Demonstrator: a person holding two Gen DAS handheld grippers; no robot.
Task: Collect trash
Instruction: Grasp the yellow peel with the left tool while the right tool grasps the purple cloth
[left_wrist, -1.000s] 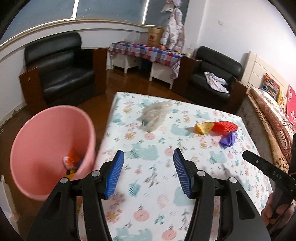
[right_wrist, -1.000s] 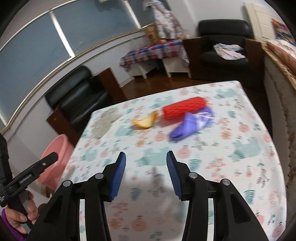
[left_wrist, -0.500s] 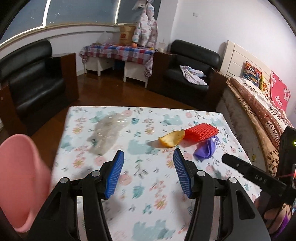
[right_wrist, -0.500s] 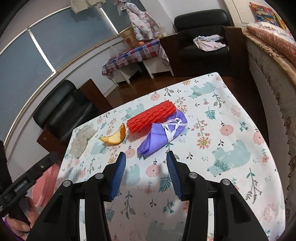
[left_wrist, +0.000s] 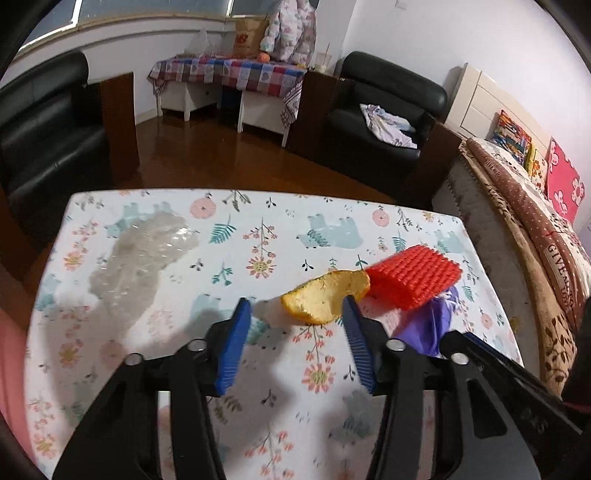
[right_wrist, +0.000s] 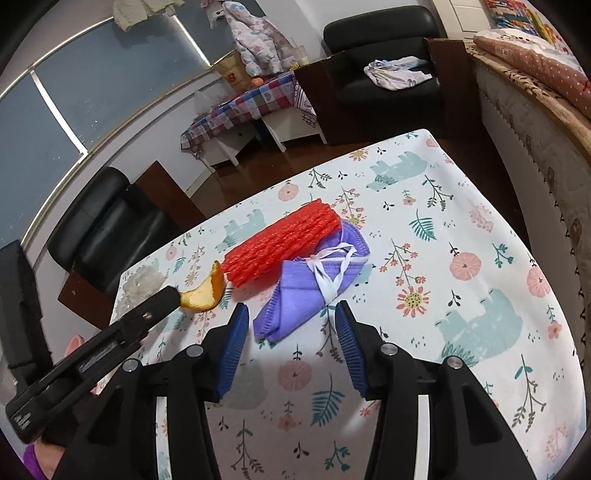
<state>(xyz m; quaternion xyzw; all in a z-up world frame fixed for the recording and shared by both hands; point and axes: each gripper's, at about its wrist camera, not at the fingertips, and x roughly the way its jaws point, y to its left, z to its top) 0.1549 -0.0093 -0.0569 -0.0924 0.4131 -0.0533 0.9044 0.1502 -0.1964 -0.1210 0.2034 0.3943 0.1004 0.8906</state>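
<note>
On the table (left_wrist: 258, 221), which has a flowered cloth, I see four pieces of trash. The biggest is a crumpled clear plastic film (left_wrist: 142, 254) at the far left, well apart from the others. I judge it very light and slippery, so I would pinch a raised fold.

The red foam net (right_wrist: 284, 243) is soft and springy and lies on the purple mask (right_wrist: 306, 291). I would take the net across its short side. The mask is limp cloth, best taken at its white straps.

The orange peel (left_wrist: 327, 297) is smallest, curved and a little stiff, and touches the net. My left tool (left_wrist: 295, 319) is closing, the peel just before its tips and not yet pressed. My right tool (right_wrist: 288, 325) is opening just before the mask, with nothing gripped.
</note>
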